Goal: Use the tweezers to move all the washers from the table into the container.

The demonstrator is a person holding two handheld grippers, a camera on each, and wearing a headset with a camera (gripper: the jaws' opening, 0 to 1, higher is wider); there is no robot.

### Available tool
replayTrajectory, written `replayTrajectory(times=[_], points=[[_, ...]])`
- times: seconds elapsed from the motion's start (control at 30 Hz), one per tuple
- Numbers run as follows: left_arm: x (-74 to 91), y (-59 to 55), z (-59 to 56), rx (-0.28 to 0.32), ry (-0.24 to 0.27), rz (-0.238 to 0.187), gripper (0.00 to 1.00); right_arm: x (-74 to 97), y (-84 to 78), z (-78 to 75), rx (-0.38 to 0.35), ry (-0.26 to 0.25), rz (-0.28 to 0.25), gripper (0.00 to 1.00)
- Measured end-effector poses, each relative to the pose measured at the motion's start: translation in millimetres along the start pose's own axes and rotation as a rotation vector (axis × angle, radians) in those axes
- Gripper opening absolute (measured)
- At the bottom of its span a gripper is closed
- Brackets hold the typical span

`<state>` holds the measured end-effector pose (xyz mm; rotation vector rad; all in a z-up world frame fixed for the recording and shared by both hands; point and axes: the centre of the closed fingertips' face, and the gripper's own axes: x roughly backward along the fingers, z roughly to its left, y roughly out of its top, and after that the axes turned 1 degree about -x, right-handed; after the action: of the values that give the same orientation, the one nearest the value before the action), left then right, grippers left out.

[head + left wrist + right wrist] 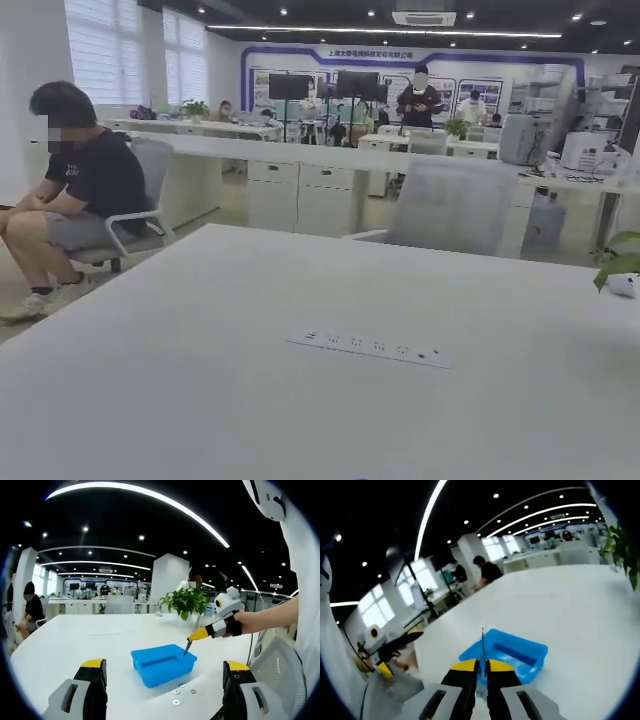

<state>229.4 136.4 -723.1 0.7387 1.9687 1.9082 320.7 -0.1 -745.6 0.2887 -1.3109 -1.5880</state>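
White counter (200, 380), wide, takes up most of the head view. Blue container (160, 675) sits on it with an open top; contents too small to make out. Left tool (163, 666): jaws spread wide, nothing held, container ahead between them. Right tool (482, 666): jaws pinched together on the tweezers (482, 642), which stick straight out. In the left gripper view the tips hang over the container's 3 o'clock side; can't tell if they carry a washer. Four washers (182, 685) lie loose on the counter at the container's 5 o'clock, just beside it.
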Motion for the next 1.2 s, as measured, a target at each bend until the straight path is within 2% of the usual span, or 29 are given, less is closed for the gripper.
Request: replayTrajectory(times=[0.1,0.2,0.3,0.47,0.6,0.93,1.1,1.2], points=[[-0.5,-2.5,-0.2,-0.001,0.000,0.016,0.97,-2.5,2.2,-10.7,0.008,-0.043,-0.009,0.03],[-1.0,-4.6,-2.4,-0.017,-0.004,0.036,0.94,-9.3,-1.3,-22.5,0.039,-0.091,0.012,0.03],[-0.8,-3.3,-3.6,-0.024,-0.006,0.033,0.94,-18.4,-11.7,-30.6,0.111,-0.111,0.073,0.03],[-0.4,-4.7,-1.1,-0.022,0.007,0.043,0.94,-30.9,-30.1,-35.7,0.233,-0.127,0.177,0.03],[0.2,-6.1,-1.1,-0.030,0.009,0.055,0.93,-35.3,-33.2,-39.4,0.291,-0.141,0.204,0.03],[1.8,-7.6,-1.8,-0.032,0.010,0.069,0.91,-34.0,-33.9,-44.4,0.305,-0.147,0.212,0.03],[2.2,-8.9,-1.8,-0.029,0.008,0.077,0.90,-23.6,-19.3,-28.4,0.292,-0.131,0.154,0.03],[2.3,-9.2,-2.2,-0.028,0.004,0.079,0.90,-18.3,-12.3,-20.9,0.305,-0.127,0.136,0.03]])
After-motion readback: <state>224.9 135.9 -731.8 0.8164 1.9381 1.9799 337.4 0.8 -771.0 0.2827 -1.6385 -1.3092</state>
